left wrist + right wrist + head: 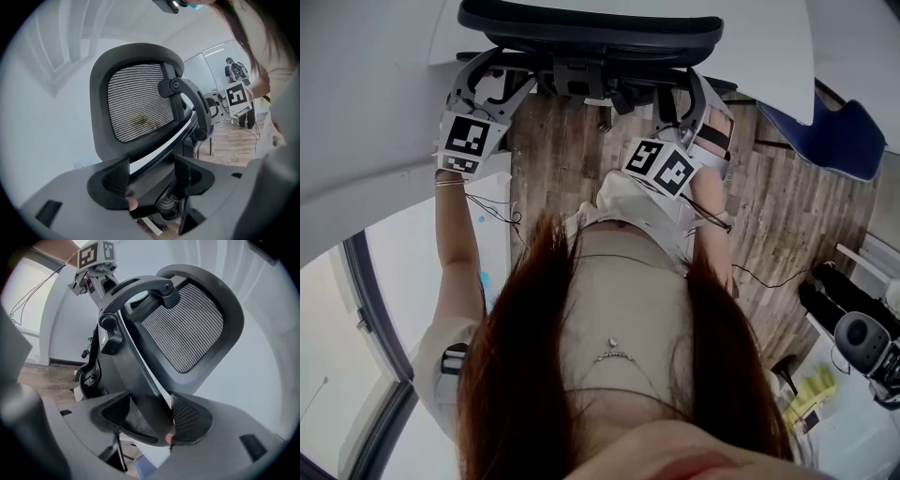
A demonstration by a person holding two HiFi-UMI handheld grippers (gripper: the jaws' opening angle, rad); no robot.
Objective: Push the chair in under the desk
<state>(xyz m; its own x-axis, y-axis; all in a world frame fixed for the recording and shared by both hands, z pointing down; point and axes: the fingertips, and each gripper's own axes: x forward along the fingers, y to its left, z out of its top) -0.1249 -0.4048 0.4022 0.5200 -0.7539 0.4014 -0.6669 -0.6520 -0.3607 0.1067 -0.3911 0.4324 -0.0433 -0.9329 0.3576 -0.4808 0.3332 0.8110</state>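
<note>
Chair [591,33] dead ahead at 12 o'clock in my head view, its black back lying along the edge of the white tabletop [769,47]; I can't see the seat from up here. My left hand-held gripper [492,80] is on the back's frame at about 11 o'clock and my right hand-held gripper [684,89] at about 1 o'clock, marker cubes facing up at me. In the left gripper view the jaws of the left hand-held gripper [152,180] are closed onto the dark frame edge below the mesh headrest [136,103], and the frame fills the gap between them. It's the same in the right gripper view: the right hand-held gripper [157,420] is clamped on the frame, both pads against it. Wooden floor [787,216] shows below the chair, and a blue seat [834,136] stands off at 2 o'clock, well apart.
</note>
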